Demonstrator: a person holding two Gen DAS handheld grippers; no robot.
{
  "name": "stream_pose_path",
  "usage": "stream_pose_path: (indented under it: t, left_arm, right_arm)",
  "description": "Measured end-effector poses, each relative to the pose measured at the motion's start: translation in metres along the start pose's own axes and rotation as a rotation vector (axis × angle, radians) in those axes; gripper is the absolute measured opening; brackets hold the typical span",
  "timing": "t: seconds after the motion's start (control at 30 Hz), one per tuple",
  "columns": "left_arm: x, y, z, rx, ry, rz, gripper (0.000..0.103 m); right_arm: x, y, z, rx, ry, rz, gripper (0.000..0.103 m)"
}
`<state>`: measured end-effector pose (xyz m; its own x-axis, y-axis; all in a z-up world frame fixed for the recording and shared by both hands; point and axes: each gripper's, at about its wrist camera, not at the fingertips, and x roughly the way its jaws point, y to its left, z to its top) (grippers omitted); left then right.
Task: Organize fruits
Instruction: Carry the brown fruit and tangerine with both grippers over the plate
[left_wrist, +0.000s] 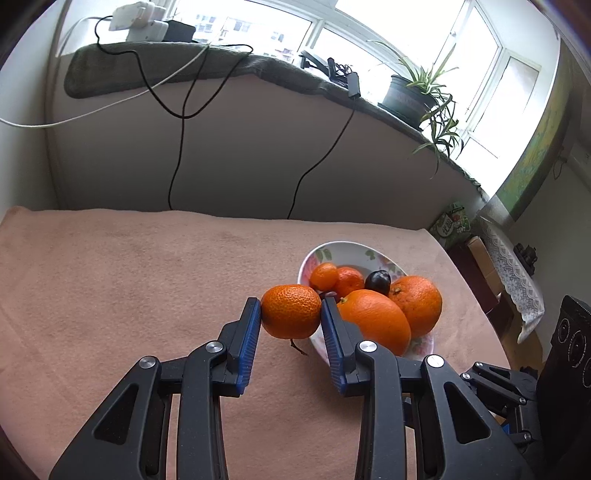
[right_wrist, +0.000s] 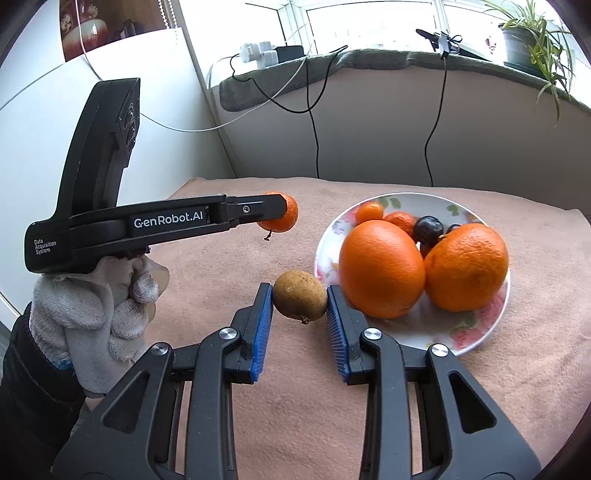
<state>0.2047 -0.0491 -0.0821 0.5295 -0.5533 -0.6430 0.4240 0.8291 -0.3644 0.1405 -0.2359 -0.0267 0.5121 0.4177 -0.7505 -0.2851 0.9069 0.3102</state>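
My left gripper (left_wrist: 291, 312) is shut on a tangerine (left_wrist: 291, 311) and holds it above the cloth, just left of the floral plate (left_wrist: 321, 254). It also shows in the right wrist view (right_wrist: 284, 212) with the tangerine (right_wrist: 286, 221). My right gripper (right_wrist: 300, 301) is shut on a brown kiwi (right_wrist: 300, 299), held beside the plate's (right_wrist: 476, 334) left rim. The plate holds two large oranges (right_wrist: 380, 267), two small tangerines (right_wrist: 369, 212) and dark plums (right_wrist: 427, 229).
A pink cloth (right_wrist: 295, 406) covers the table. A grey wall (left_wrist: 240, 155) with hanging cables stands behind it. A potted plant (left_wrist: 410, 96) sits on the sill. A lace-covered stand (left_wrist: 513, 273) is off the table's right side.
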Motion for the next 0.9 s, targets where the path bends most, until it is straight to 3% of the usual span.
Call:
stream_pose_path:
  t: [0.4, 0.9]
  left_arm:
    - [0.016, -0.034, 0.011, 0.052, 0.005, -0.039, 0.032]
    - [0.051, -0.068, 0.032, 0.128, 0.038, -0.054, 0.032]
  right_arm:
    - [-0.02, -0.035, -0.003, 0.045, -0.018, -0.043, 0.031]
    - [-0.012, -0.059, -0.006, 0.075, 0.007, -0.035, 0.031]
